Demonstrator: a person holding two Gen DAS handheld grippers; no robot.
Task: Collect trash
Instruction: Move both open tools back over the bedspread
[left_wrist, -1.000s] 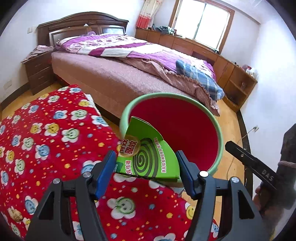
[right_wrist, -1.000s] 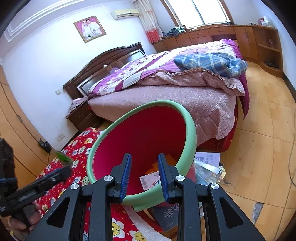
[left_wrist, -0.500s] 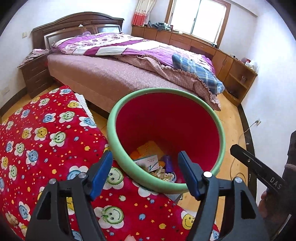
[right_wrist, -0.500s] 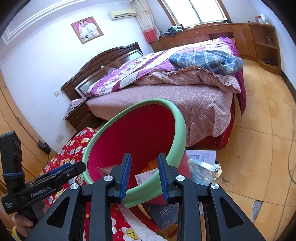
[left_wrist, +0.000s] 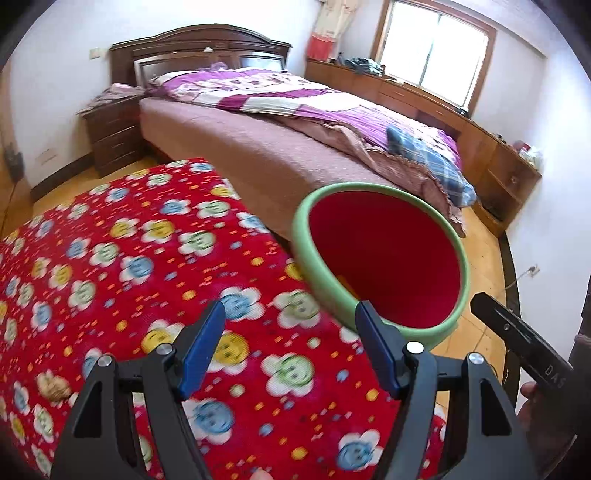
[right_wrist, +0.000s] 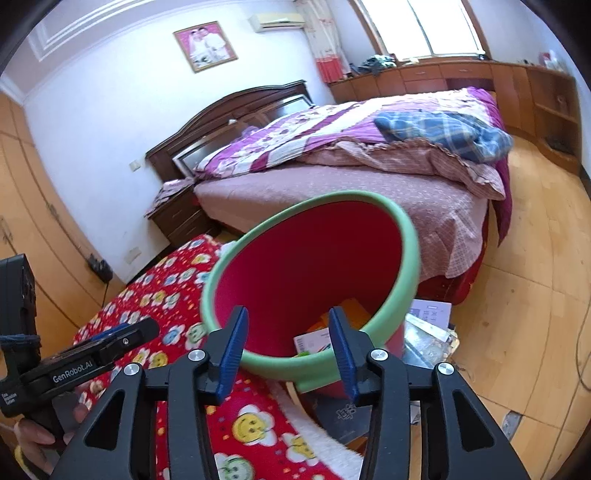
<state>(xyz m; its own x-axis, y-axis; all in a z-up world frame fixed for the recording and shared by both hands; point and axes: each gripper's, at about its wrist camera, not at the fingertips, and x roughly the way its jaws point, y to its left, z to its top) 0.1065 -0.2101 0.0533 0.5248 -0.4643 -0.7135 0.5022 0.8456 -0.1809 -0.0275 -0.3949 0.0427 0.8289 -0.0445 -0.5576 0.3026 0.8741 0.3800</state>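
Both hand-held grippers now stand with their jaws parted and nothing between them. A second ago the left hand-held gripper gripped a green cardboard box over the bin; half a second ago it was already empty above the bin mouth, and now it has swung away toward nine o'clock, over the red flower-patterned blanket. The right hand-held gripper, which pinched the near rim a moment back, has spread its blue fingers wide, and the rim now sits loosely in the gap between them.

That box is judged to be dropped: one piece of trash is collected, and the bin no longer needs steadying.

The red plastic bin with the pale green rim stands tilted toward the cameras, beside the blanket and just in front of the bed. In the right wrist view its bottom, at about six o'clock, shows a white printed card and orange scraps. More paper and packaging lies on the wooden floor just beside the bin at four o'clock.

The left hand-held gripper hovers level above the blanket, pointing to twelve o'clock. At its eight o'clock a small brownish lump rests on the blanket; whether it is trash cannot be told.
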